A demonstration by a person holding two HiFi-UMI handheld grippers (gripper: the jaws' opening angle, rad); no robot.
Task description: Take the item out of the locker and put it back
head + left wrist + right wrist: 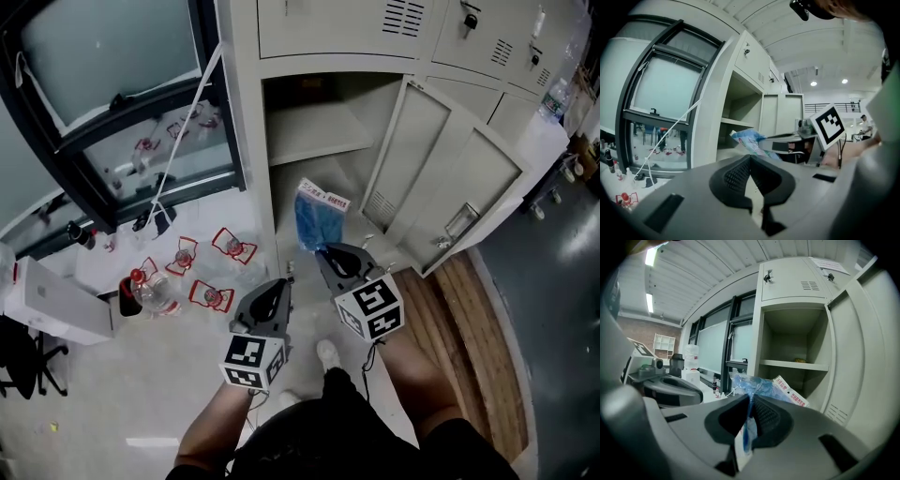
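The grey locker (319,56) stands open with its door (441,178) swung to the right. A blue plastic packet with a white, red-printed label (317,217) hangs in front of the lower compartment, outside the opening. My right gripper (328,255) is shut on the packet's lower edge; in the right gripper view the film (761,387) is pinched between the pads of my right gripper (751,400). Just to the left and lower, my left gripper (282,285) is shut with nothing in it. In the left gripper view the packet (749,139) shows beyond my left gripper (751,157).
The locker's inner shelf (314,131) carries a small object (800,360) at its back. Several bottles with red labels (187,272) and a white box (56,305) lie on the floor at the left, under a dark window frame (141,122). Wooden boards (469,319) lie at the right.
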